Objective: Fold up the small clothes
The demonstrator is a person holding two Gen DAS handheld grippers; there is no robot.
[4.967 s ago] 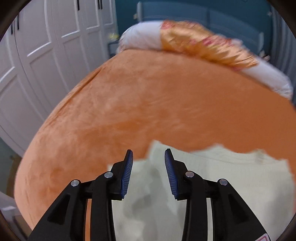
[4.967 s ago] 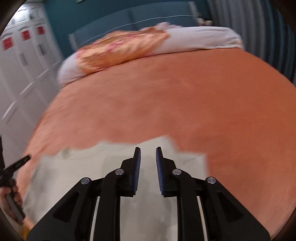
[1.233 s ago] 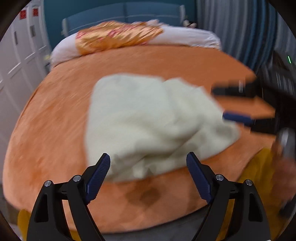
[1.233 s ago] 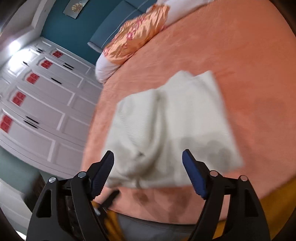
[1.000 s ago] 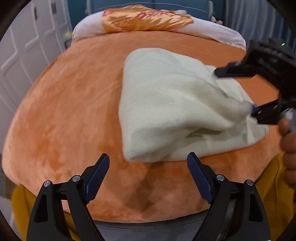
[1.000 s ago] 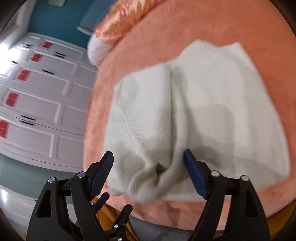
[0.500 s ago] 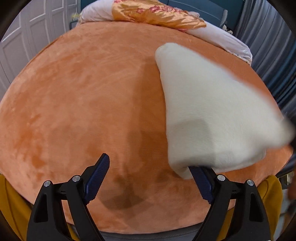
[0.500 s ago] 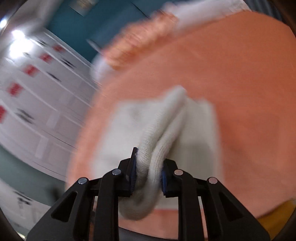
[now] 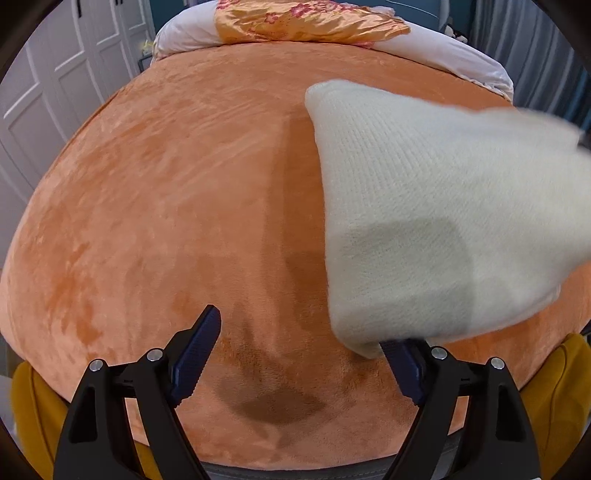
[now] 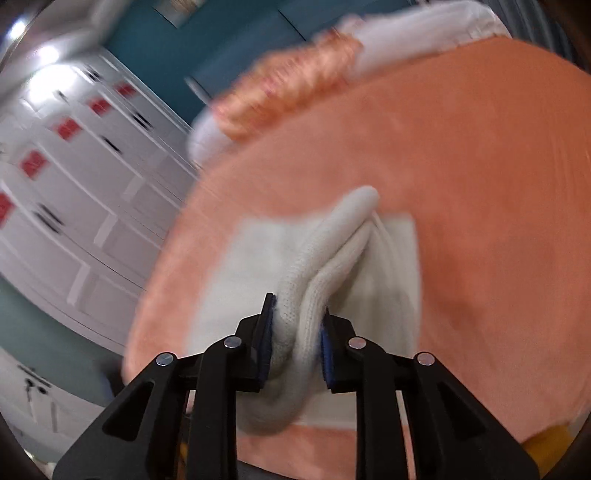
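Note:
A cream knitted garment (image 9: 436, 206) hangs folded over the right part of the orange bed cover (image 9: 177, 206) in the left wrist view. Its lower corner drapes over my left gripper's right finger. My left gripper (image 9: 299, 354) is open wide and empty, above the bed's front edge. In the right wrist view my right gripper (image 10: 297, 332) is shut on a thick bunched fold of the same garment (image 10: 332, 251) and holds it above the bed cover (image 10: 480, 184). The rest of the garment hangs below the jaws.
An orange flowered pillow (image 9: 306, 18) on white bedding lies at the head of the bed. White wardrobe doors (image 9: 48, 85) stand on the left. Grey curtains (image 9: 532, 44) hang at the right. Yellow fabric (image 9: 22, 398) shows below the bed's front edge.
My right gripper went from open to shut on the garment's bunched fold and lifted it. The garment moved to the right in the left wrist view. My left gripper stayed open.

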